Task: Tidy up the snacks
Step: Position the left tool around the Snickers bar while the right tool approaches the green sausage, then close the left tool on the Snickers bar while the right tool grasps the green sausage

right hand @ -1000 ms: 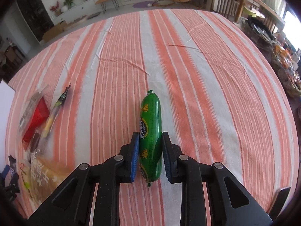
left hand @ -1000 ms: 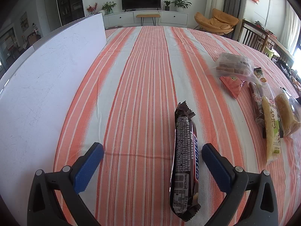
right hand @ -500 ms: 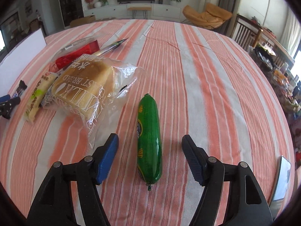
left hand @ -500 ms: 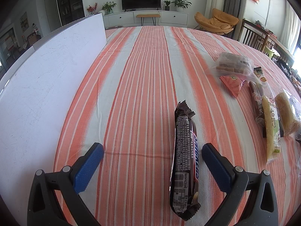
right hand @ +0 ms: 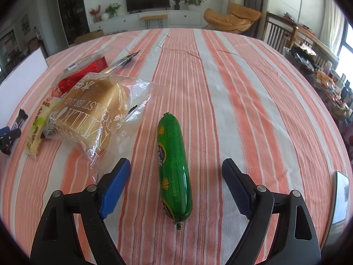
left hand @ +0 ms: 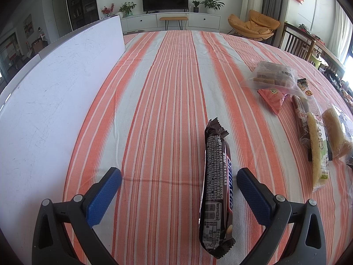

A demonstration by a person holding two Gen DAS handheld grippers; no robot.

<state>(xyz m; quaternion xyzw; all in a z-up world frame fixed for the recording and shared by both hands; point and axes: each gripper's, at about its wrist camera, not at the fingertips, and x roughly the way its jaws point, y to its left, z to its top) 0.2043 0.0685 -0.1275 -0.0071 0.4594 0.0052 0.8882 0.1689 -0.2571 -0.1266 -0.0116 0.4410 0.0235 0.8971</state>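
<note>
A woven cotton-like tablecloth (right hand: pixel 231 92), matt and faintly creased, carries glossy packaging: a green sausage (right hand: pixel 173 167) in slick, tight plastic film, milk bread (right hand: pixel 92 114) in crinkled clear cellophane, and a chocolate bar (left hand: pixel 217 183) in dark shiny foil wrap. The gripper pads (left hand: pixel 103 195) look like textured blue rubber on matt black plastic arms with small metal rivets. A white board (left hand: pixel 48 101) shows a scuffed, smooth face.

the right gripper (right hand: pixel 175 172), jaws just opened wide, frames a green plastic-wrapped sausage (right hand: pixel 173 167) lying untouched on the orange-striped tablecloth (right hand: pixel 253 101), beside a clear-bagged milk bread loaf (right hand: pixel 94 114).
</note>
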